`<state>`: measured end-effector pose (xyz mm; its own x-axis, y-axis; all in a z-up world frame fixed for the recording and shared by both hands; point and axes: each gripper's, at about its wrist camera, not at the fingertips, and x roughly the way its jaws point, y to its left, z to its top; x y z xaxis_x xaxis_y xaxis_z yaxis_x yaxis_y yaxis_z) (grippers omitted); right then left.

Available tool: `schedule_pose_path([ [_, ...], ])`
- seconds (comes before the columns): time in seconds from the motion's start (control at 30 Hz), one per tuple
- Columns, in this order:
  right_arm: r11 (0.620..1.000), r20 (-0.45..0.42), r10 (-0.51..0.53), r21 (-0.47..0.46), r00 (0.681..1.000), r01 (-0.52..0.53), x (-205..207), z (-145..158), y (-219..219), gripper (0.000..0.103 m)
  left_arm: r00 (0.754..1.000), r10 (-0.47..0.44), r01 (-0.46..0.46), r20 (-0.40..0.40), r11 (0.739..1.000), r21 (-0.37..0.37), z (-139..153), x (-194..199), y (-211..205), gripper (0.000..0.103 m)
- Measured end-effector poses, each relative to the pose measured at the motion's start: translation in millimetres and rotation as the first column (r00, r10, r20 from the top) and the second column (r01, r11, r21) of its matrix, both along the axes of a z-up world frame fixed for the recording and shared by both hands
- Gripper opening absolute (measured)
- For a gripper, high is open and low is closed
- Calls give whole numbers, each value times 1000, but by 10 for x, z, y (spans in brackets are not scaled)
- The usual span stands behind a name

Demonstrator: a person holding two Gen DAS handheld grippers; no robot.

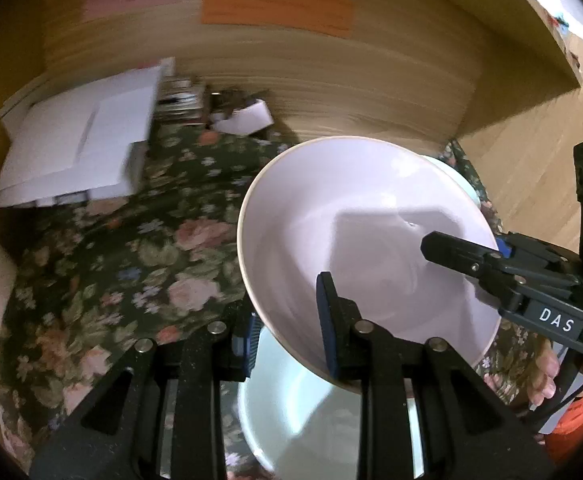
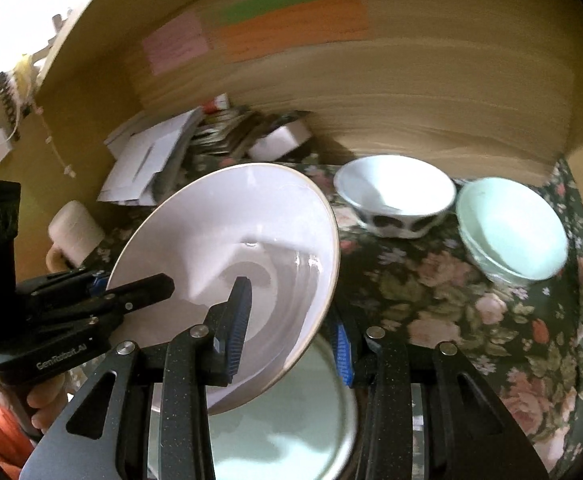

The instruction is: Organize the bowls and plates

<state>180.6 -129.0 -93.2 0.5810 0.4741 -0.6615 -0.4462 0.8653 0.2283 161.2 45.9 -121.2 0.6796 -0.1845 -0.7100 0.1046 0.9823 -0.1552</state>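
A wide pale pink bowl [image 1: 351, 220] [image 2: 219, 220] hangs tilted above the floral tablecloth, held from two sides. My left gripper [image 1: 287, 336] is shut on its near rim, one pad inside and one outside. My right gripper [image 2: 291, 336] is shut on the opposite rim and shows at the right of the left wrist view [image 1: 467, 246]. The left gripper [image 2: 131, 284] appears at the left of the right wrist view. A pale green plate [image 1: 291, 412] [image 2: 291, 420] lies on the cloth under the bowl. A white bowl with dark spots [image 2: 395, 188] and stacked pale green bowls [image 2: 519, 232] stand at the back right.
White papers and envelopes [image 1: 75, 148] [image 2: 147, 160] lie at the back left, with small clutter beside them. A white roll [image 2: 75, 232] stands at the left edge. A wooden wall [image 2: 411, 80] with coloured notes closes the back. The floral cloth [image 2: 451, 300] covers the table.
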Motion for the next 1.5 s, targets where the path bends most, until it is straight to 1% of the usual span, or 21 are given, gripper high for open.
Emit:
schedule_pose_path([
  [0.43, 992, 12, 126, -13, 992, -126, -150, -29, 640, 34, 990, 137, -136, 29, 990, -21, 11, -450, 667, 26],
  [0.73, 976, -24, 215, -11, 976, -215, -217, -162, 1102, 34, 974, 224, -224, 21, 974, -17, -74, -722, 1091, 26],
  [0.9, 966, -44, 259, -14, 965, -259, -242, -233, 1299, 34, 964, 267, -267, 4, 963, -33, -154, -824, 1303, 26],
  [1.17, 954, -96, 287, -58, 953, -293, -190, -427, 1527, 34, 954, 298, -300, -36, 953, -46, -363, -855, 1476, 26],
  [1.3, 949, -128, 288, -95, 949, -301, -130, -553, 1615, 34, 949, 308, -310, -62, 950, -33, -521, -808, 1510, 26],
  [1.4, 947, -162, 286, -101, 944, -304, -71, -650, 1649, 34, 947, 308, -312, -85, 949, -34, -616, -761, 1532, 26],
  [1.5, 946, -176, 281, -118, 943, -304, -62, -721, 1693, 34, 945, 311, -316, -101, 948, -41, -680, -721, 1566, 26],
])
